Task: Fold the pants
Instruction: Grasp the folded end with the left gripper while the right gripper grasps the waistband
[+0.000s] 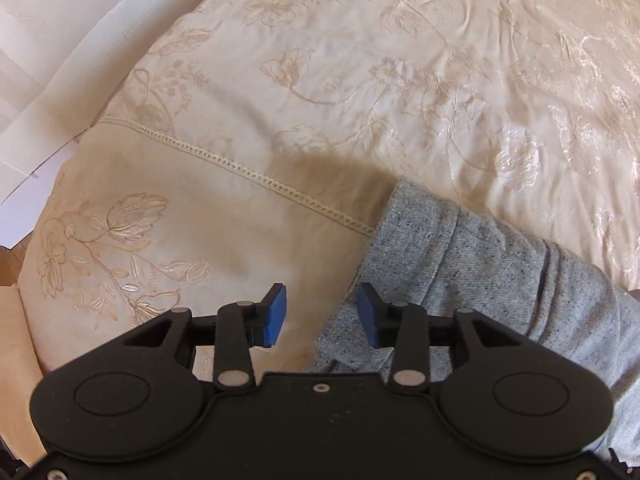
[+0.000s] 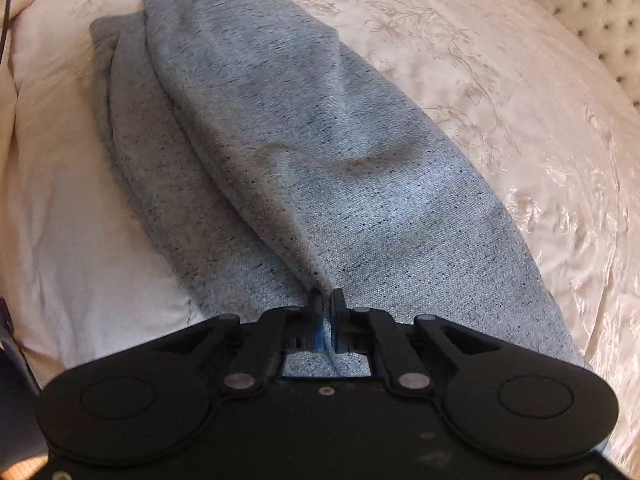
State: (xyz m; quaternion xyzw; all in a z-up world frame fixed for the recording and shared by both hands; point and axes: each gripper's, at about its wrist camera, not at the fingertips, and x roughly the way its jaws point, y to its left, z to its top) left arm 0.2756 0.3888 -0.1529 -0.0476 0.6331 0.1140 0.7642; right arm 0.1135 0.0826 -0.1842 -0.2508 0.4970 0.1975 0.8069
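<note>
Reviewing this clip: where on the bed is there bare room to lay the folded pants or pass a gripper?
Bare bedspread lies right of the grey pants, up to the tufted headboard. A plainer strip lies on their left. Past the leg cuff, the lace seam borders more bare cover. It is crowded where the right gripper pinches fabric; the left gripper hangs open.

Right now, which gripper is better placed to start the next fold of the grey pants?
Right. The right gripper is already shut on the speckled grey knit pants. The left gripper is open beside the cuff, holding nothing, over the cream embroidered bedspread.
</note>
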